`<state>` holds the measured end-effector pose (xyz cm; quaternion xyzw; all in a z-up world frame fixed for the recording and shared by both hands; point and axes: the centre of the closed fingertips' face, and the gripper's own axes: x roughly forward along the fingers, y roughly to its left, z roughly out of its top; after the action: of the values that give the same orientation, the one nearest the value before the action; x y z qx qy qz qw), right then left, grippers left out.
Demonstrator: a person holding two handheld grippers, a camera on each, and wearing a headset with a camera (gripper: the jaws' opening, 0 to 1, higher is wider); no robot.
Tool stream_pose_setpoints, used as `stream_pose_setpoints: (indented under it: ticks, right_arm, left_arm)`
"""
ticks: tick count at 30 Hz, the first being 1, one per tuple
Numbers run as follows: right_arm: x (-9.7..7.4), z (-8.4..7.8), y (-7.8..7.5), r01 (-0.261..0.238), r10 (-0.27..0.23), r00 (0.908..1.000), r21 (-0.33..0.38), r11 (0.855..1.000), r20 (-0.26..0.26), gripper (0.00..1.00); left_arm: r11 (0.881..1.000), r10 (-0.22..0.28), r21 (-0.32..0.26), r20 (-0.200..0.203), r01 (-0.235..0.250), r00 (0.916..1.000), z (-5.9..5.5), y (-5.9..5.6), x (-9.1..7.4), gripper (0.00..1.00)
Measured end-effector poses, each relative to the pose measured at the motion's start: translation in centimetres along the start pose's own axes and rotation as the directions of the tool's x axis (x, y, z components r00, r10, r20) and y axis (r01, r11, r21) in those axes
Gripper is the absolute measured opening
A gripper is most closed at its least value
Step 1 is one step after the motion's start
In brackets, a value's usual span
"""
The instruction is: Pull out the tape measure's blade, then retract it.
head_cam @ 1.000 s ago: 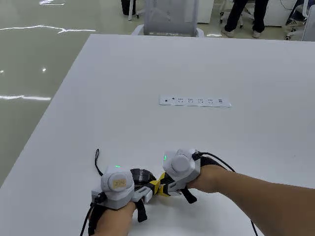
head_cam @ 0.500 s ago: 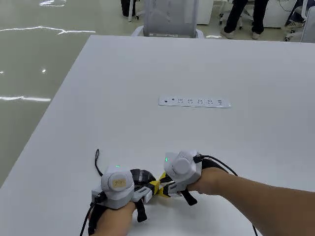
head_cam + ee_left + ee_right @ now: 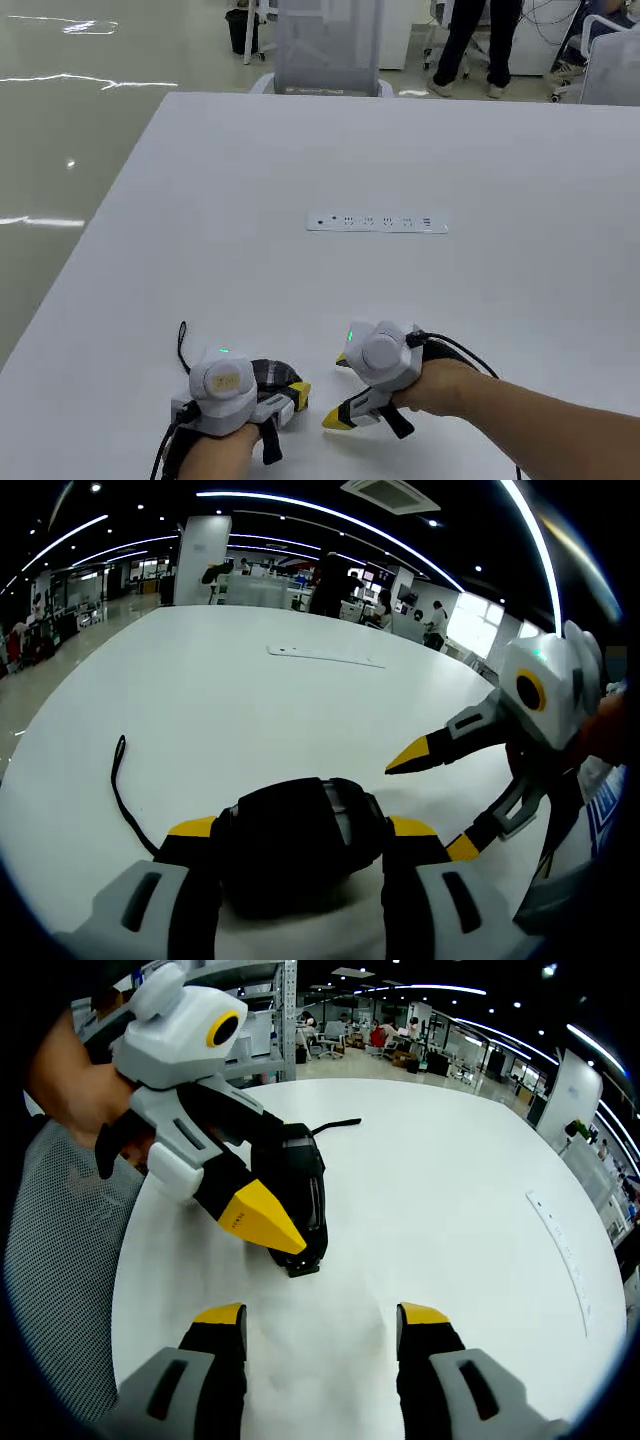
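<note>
A: Where's the tape measure (image 3: 300, 1195)?
B: It's on the white table (image 3: 300, 160), at the near edge. My left gripper (image 3: 302, 830) is clamped on both sides of its black case.
A: And the right gripper (image 3: 323, 1315)?
B: Jaws are spread wide and empty. I see the tips facing the case, near it but apart. The case's thin strap (image 3: 118, 780) lies on the table.

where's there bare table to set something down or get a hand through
Bare table surrounds the power strip, widest between it and the near edge and out to both sides. The near edge is crowded: left gripper shut on the tape measure, right gripper open close beside it.
</note>
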<state>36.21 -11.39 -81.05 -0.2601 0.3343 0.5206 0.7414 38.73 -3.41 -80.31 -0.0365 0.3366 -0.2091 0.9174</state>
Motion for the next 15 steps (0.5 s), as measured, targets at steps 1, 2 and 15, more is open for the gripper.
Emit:
stream_pose_setpoints:
  ticks: [1, 2, 15]
  right_arm:
    - [-0.4, 0.2, 0.1, 0.006, -0.006, 0.9999, 0.021, 1.000, 0.013, 0.67]
    - [-0.9, 0.1, 0.0, 0.014, -0.015, 0.9997, 0.039, 0.999, 0.020, 0.71]
    - [-6.3, -2.5, -0.4, 0.142, -0.169, 0.9798, 0.220, 0.965, 0.107, 0.98]
  left_arm:
    - [1.000, -0.009, 0.011, -0.005, 0.010, 0.9999, -0.1, -0.1, 0.0, 0.62]
    - [0.999, -0.012, 0.039, 0.000, 0.012, 0.9999, 0.1, 0.0, -0.2, 0.62]
    - [0.975, -0.171, 0.146, 0.020, 0.166, 0.9850, 2.3, 2.5, -4.3, 0.99]
